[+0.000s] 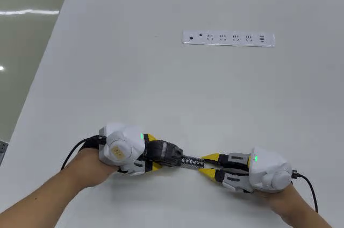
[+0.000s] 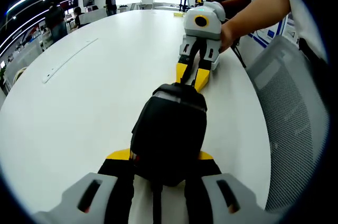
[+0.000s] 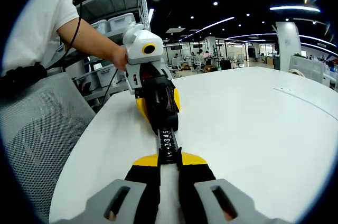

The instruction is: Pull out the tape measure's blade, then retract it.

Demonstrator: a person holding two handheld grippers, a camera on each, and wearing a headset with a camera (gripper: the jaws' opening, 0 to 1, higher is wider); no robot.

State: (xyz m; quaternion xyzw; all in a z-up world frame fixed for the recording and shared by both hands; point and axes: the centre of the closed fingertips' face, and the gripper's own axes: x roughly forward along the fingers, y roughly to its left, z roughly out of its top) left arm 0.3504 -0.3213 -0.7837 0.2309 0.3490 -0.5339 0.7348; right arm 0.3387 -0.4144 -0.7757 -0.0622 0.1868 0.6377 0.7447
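Observation:
The black tape measure case (image 1: pixel 164 153) lies low over the white table, near its front edge. My left gripper (image 1: pixel 152 153) is shut on the case (image 2: pixel 170 131), which sits between its yellow-tipped jaws. A short length of black blade (image 1: pixel 192 161) with white numbers runs right from the case. My right gripper (image 1: pixel 208 164) is shut on the end of the blade (image 3: pixel 167 142). In the right gripper view the case (image 3: pixel 160 101) and the left gripper (image 3: pixel 156 109) sit straight ahead. The right gripper (image 2: pixel 193 75) faces me in the left gripper view.
A white power strip (image 1: pixel 228 38) lies flat on the table (image 1: pixel 161 88) further back, right of centre. The table's left edge (image 1: pixel 37 77) borders a greenish floor. Black cables trail from both grippers. A grey mesh chair (image 3: pixel 37 129) stands beside the table.

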